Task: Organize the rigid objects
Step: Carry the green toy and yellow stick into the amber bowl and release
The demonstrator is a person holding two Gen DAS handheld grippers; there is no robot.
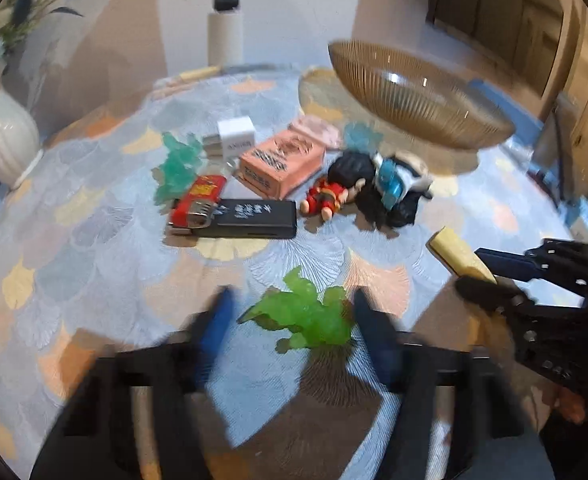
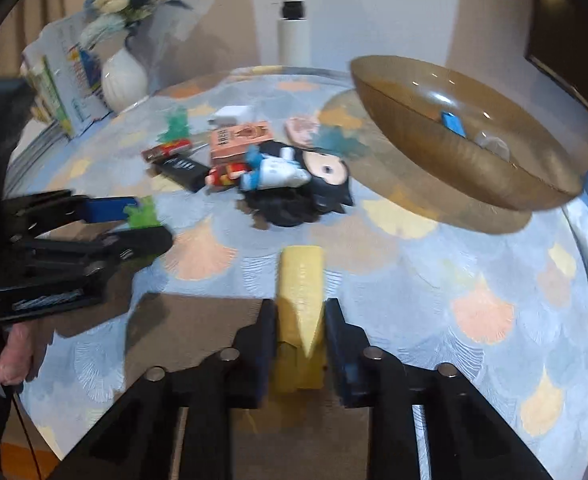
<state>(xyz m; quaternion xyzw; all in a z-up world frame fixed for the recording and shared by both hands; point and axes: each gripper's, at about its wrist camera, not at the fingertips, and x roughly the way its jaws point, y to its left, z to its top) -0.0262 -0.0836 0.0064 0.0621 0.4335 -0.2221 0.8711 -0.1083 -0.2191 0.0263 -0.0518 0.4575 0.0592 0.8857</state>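
The right gripper [image 2: 299, 320] is clamped on a yellow block [image 2: 299, 280], which juts forward between the jaws above the tablecloth [image 2: 433, 280]. At left, the left gripper [image 2: 150, 224] has a green figure [image 2: 144, 212] between its fingers; whether they press on it cannot be told. Farther off lies a pile: a doll [image 2: 294, 184], an orange box [image 2: 238, 140], a black box [image 2: 184, 170]. At far right an amber bowl [image 2: 433, 152] holds a blue piece [image 2: 453, 122]. A white vase [image 2: 124, 76] stands far left.

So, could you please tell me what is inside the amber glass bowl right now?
In the right wrist view, the amber glass bowl holds a small blue piece and a pale, clear-looking item. The near wall hides the lower inside, so anything lying there cannot be seen.
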